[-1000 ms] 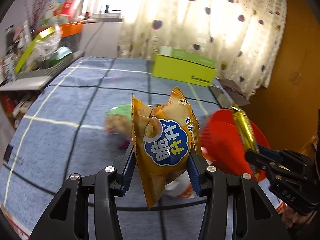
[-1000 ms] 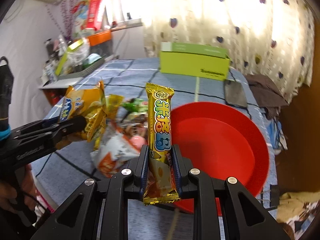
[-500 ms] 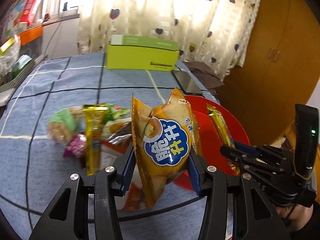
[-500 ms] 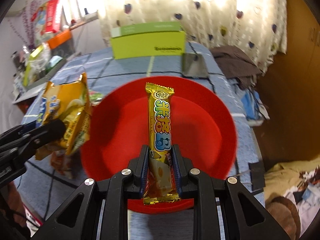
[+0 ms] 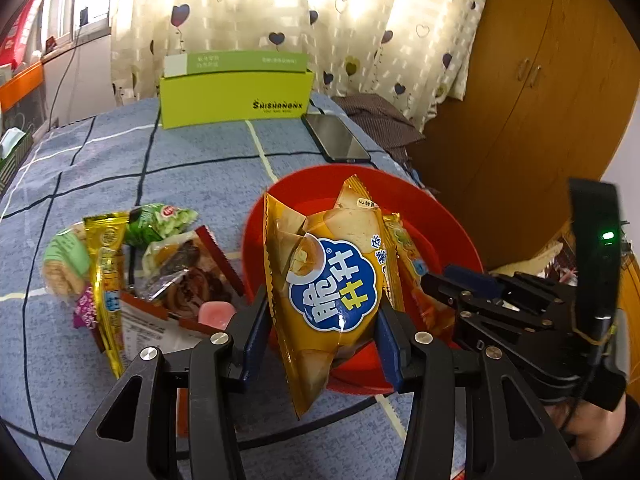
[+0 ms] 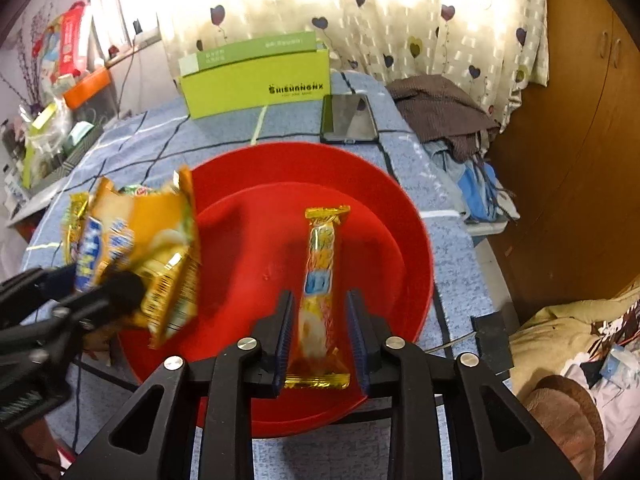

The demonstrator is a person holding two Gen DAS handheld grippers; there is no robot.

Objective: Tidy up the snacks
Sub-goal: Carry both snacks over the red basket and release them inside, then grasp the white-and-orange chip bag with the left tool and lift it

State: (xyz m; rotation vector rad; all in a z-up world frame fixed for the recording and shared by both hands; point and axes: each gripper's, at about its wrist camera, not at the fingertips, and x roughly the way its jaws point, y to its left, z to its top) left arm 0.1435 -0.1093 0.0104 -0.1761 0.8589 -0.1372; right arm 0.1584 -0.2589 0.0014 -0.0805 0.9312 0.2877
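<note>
A home bedroom — heart-print curtains, wooden wardrobe, blue checked bedspread.

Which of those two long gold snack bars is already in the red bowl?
The gold bar lying between the right hand-held gripper's open fingers, in the red bowl. The other gold bar lies on the blue cloth among the loose snacks.

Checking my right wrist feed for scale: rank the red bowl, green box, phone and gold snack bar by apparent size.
1. red bowl
2. green box
3. gold snack bar and phone: too alike to rank, since the bar lies nearer the camera, between the open right tongs.
</note>
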